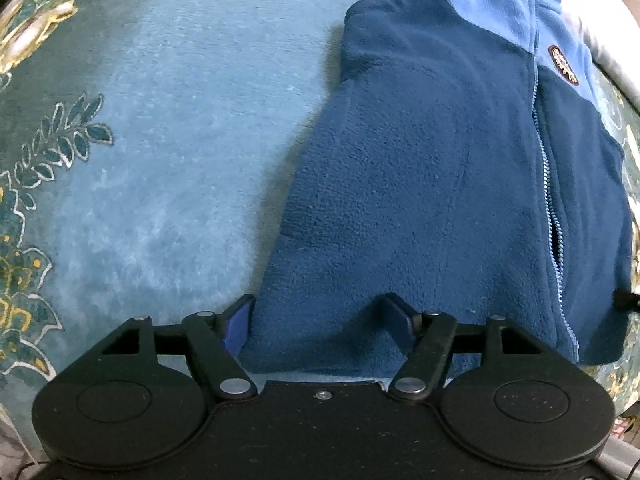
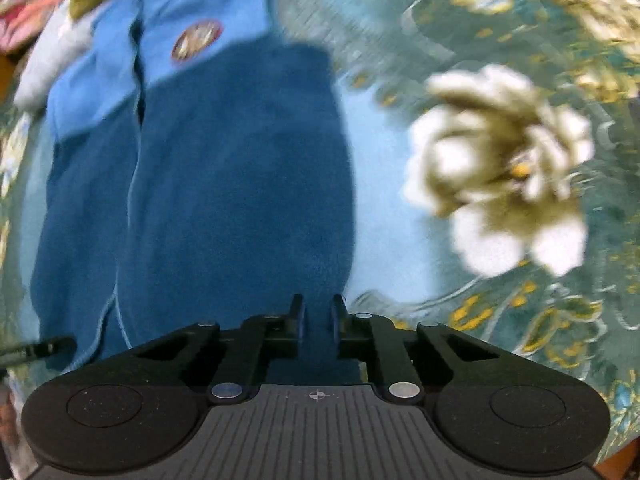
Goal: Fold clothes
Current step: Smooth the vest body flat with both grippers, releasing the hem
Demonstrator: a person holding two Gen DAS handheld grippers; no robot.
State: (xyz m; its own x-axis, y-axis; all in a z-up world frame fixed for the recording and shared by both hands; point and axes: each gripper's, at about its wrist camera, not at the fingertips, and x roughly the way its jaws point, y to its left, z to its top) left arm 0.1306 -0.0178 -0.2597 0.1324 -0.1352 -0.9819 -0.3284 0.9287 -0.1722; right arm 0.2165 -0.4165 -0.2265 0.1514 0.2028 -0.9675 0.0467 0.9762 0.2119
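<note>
A fleece jacket (image 1: 420,168), dark blue with a light-blue chest, a zip (image 1: 542,152) and a round badge (image 1: 562,65), lies flat on a plush blue blanket (image 1: 180,120). My left gripper (image 1: 318,316) is open, and its fingers straddle the jacket's lower left hem corner without pinching it. In the blurred right wrist view the same jacket (image 2: 240,168) runs away from me with its badge (image 2: 196,40) at the far end. There my right gripper (image 2: 318,316) is shut on the jacket's hem near the right edge, with dark fleece between its pads.
The blanket carries leaf and flower patterns, including a large white flower (image 2: 500,184) to the right of the jacket. Grey cloth (image 2: 52,60) and pink and olive garments (image 2: 36,4) lie beyond the collar. A black gripper tip (image 1: 626,300) shows at the jacket's right hem.
</note>
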